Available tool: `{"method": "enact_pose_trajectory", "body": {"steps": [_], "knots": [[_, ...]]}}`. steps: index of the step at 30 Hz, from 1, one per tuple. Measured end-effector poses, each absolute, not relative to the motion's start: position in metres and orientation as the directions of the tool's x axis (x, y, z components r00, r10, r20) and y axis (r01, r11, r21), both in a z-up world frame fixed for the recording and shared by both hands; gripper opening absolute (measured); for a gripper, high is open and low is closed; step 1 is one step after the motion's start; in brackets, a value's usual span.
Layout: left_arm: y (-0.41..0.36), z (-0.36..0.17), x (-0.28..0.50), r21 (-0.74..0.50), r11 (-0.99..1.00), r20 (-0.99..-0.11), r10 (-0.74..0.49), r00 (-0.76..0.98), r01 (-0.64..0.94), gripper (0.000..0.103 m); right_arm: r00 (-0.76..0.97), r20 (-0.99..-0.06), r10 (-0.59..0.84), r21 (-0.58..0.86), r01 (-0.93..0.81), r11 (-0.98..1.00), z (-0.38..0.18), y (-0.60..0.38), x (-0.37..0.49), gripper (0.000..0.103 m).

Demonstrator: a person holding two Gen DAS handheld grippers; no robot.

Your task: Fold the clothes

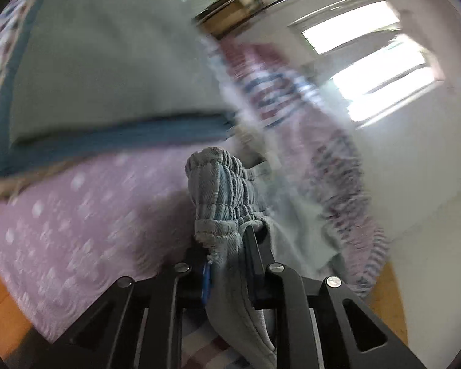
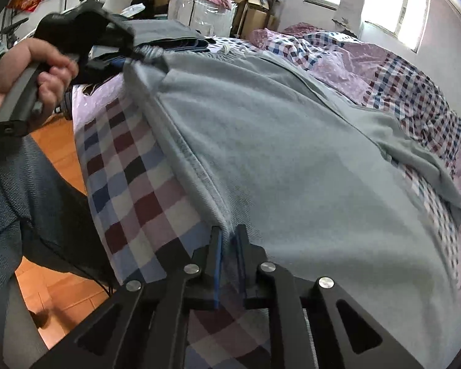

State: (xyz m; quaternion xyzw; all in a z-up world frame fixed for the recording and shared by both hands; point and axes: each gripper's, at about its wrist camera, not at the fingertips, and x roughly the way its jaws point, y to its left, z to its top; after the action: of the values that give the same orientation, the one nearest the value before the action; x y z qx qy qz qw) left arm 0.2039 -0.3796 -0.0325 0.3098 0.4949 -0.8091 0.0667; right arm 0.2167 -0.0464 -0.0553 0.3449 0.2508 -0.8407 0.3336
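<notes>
A grey-green garment [image 2: 285,166] lies spread over the bed. Its elastic waistband [image 1: 221,184] is bunched up in the left wrist view. My left gripper [image 1: 222,240] is shut on that waistband corner and holds it off the bed; it also shows in the right wrist view [image 2: 129,50], held by a hand at the garment's far left corner. My right gripper [image 2: 229,233] is shut on the garment's near edge, with fabric between the fingers.
The bed has a checkered sheet [image 2: 129,166] and a pink dotted quilt [image 1: 76,215]. A folded blue-edged cloth [image 1: 107,77] lies on the bed behind. Cardboard boxes [image 2: 252,3] stand at the back. Orange floor [image 2: 55,289] runs left of the bed.
</notes>
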Motion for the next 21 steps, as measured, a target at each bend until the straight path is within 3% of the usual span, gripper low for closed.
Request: {"method": "enact_pose_trajectory", "body": {"steps": [8, 15, 18, 20, 21], "knots": [[-0.367, -0.016, 0.226, -0.729, -0.538, -0.567, 0.126, -0.814, 0.424, 0.006, -0.508, -0.749, -0.425, -0.125, 0.738, -0.663, -0.049, -0.039, 0.211, 0.011], [-0.375, -0.033, 0.219, -0.693, -0.507, -0.648, 0.13, -0.75, 0.512, 0.012, -0.483, -0.753, -0.447, -0.087, 0.746, -0.66, -0.046, -0.038, 0.208, 0.02], [-0.375, -0.023, 0.226, -0.681, -0.521, -0.641, 0.084, -0.763, 0.515, 0.029, -0.459, -0.753, -0.472, -0.05, 0.754, -0.655, -0.043, -0.037, 0.206, 0.033], [-0.377, -0.016, 0.233, -0.686, -0.519, -0.621, 0.051, -0.782, 0.511, 0.057, -0.446, -0.746, -0.495, -0.02, 0.758, -0.652, -0.038, -0.034, 0.205, 0.044], [-0.378, -0.011, 0.237, -0.695, -0.519, -0.601, 0.039, -0.799, 0.497, 0.06, -0.441, -0.743, -0.504, -0.006, 0.757, -0.653, -0.036, -0.033, 0.205, 0.045]]}}
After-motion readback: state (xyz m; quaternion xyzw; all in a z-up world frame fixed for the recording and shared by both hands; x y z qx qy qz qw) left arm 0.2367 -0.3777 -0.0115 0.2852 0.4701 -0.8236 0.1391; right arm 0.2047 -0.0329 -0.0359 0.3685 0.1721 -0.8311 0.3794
